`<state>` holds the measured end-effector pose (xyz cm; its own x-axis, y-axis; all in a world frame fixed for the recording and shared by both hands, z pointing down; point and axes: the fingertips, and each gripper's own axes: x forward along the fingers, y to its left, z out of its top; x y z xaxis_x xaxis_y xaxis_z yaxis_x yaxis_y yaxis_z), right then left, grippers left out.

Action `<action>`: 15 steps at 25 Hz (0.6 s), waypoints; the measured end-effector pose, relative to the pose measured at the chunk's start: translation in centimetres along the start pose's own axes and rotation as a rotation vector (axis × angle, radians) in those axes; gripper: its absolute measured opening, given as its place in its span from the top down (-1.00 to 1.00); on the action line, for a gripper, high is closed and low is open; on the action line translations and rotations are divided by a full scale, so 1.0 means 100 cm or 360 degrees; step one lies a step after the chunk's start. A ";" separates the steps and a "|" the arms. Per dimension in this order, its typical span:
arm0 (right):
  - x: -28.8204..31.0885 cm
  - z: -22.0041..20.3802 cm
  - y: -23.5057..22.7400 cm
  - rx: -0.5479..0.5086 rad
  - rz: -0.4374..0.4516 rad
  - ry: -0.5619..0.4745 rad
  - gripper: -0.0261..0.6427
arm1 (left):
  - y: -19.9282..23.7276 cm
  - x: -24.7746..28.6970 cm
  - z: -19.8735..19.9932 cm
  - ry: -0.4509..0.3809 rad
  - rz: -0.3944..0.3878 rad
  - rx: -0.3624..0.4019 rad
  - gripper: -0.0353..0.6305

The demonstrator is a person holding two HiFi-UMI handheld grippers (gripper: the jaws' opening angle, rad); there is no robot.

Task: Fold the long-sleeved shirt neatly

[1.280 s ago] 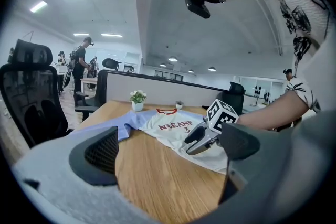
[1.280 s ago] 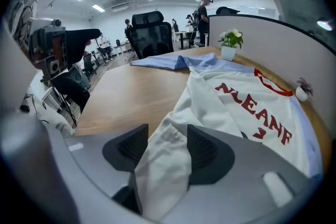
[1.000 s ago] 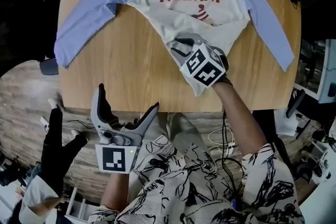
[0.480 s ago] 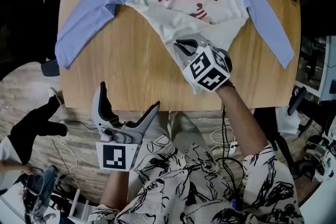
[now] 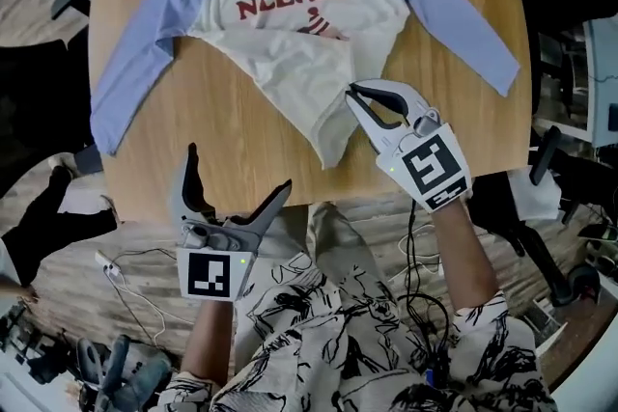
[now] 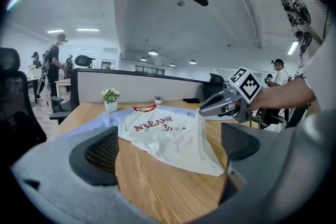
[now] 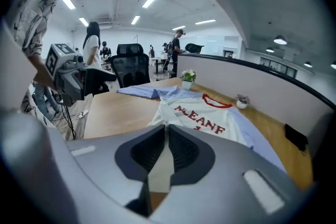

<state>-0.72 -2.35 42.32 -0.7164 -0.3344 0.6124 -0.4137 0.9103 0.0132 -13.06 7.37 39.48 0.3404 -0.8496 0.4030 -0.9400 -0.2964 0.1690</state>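
Long-sleeved shirt spread across table toward 12 o'clock, right gripper fingers just been closing, clamped on its raised hem at 5 o'clock, left gripper fingers apart, empty, at table's 7 o'clock edge.

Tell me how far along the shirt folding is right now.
Early stage. Done: the shirt lies print-up on the table, both sleeves spread out. In hand: the right claw has just been closing and is shut on the shirt's lower edge, lifting it off the wood; the left claw is open and empty off the near table edge. Left: every fold; sleeves and body show no neat fold yet.
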 end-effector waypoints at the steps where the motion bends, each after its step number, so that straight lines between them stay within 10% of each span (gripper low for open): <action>1: -0.016 -0.001 -0.005 0.0018 -0.0042 -0.0034 0.81 | -0.005 0.006 0.001 0.0013 -0.0030 0.0023 -0.91; 15: -0.168 -0.125 -0.022 0.0246 -0.0489 -0.0047 0.81 | -0.093 0.115 -0.001 0.0249 -0.0543 0.0392 -0.80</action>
<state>19.25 4.28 41.92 -0.5602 -0.5961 0.5753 -0.6911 0.7192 0.0722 -0.38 0.42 42.57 0.6135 -0.6148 0.4957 -0.7447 -0.6593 0.1039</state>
